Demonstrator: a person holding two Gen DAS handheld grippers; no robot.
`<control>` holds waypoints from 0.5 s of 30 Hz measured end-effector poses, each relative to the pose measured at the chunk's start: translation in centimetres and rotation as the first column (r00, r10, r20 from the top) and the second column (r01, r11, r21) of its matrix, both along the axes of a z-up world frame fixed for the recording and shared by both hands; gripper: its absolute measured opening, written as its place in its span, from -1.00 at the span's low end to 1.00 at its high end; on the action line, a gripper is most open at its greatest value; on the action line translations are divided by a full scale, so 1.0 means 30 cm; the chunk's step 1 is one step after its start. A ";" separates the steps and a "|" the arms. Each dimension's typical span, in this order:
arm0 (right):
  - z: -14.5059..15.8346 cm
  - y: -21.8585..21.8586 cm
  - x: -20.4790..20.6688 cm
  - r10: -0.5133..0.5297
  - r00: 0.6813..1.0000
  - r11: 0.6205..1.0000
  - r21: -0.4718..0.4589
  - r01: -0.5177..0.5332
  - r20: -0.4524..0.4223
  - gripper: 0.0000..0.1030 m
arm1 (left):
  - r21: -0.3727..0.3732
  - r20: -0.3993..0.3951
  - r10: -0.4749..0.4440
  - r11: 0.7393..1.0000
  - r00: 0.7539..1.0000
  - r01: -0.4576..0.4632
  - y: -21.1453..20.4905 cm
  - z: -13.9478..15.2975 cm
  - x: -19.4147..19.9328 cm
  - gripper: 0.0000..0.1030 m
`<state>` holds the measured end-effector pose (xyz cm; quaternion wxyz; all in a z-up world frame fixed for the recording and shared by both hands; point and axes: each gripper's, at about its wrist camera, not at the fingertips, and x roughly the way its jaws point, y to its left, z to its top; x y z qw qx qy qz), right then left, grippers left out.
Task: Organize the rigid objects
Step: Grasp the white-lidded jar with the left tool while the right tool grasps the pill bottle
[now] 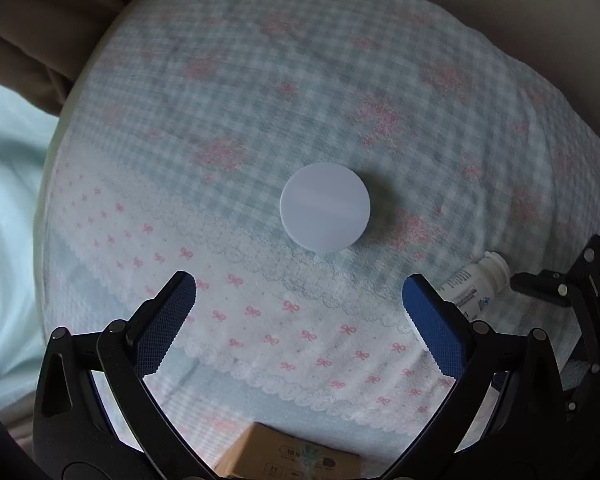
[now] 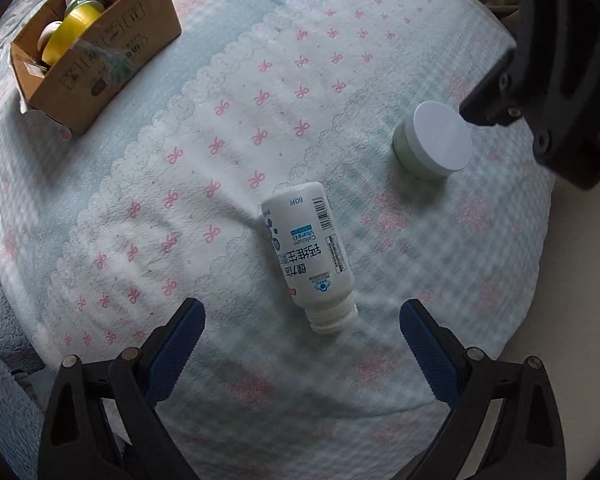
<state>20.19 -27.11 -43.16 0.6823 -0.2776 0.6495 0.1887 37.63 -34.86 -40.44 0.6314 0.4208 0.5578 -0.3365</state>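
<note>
A round jar with a pale lid (image 1: 325, 207) stands upright on the patterned cloth, just ahead of my open, empty left gripper (image 1: 299, 294). The right wrist view shows its green body (image 2: 434, 147). A white pill bottle (image 2: 306, 250) lies on its side, its capless neck pointing toward my open, empty right gripper (image 2: 302, 318). The bottle also shows in the left wrist view (image 1: 476, 282), beside the right finger. The left gripper's body (image 2: 548, 80) hangs over the jar in the right wrist view; the right gripper's body (image 1: 572, 292) shows at the left wrist view's right edge.
An open cardboard box (image 2: 96, 48) sits at the far left of the cloth and holds a yellow tape roll (image 2: 70, 34) and other items. Its edge shows under the left gripper (image 1: 288, 458). Brown cushions (image 1: 32, 24) lie beyond the cloth-covered surface (image 1: 260, 80).
</note>
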 end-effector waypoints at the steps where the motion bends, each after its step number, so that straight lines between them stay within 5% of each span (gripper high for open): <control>1: -0.018 0.009 0.007 0.008 1.000 1.000 -0.004 -0.008 -0.005 0.89 | 0.021 -0.005 -0.023 1.000 1.000 0.023 -0.026 -0.036 0.012 0.99; 4: -0.078 0.043 0.025 0.047 0.999 0.998 -0.041 -0.048 -0.018 0.87 | 0.085 -0.031 -0.088 0.992 0.996 0.090 -0.093 -0.137 0.029 1.00; 8: -0.160 0.083 0.046 0.100 0.993 0.989 -0.105 -0.105 -0.057 0.53 | 0.130 -0.064 -0.147 0.979 0.987 0.155 -0.152 -0.240 0.029 1.00; 15: -0.249 0.112 0.094 0.132 0.986 0.981 -0.132 -0.145 -0.104 0.43 | 0.153 -0.114 -0.146 0.975 0.983 0.163 -0.184 -0.345 0.066 0.94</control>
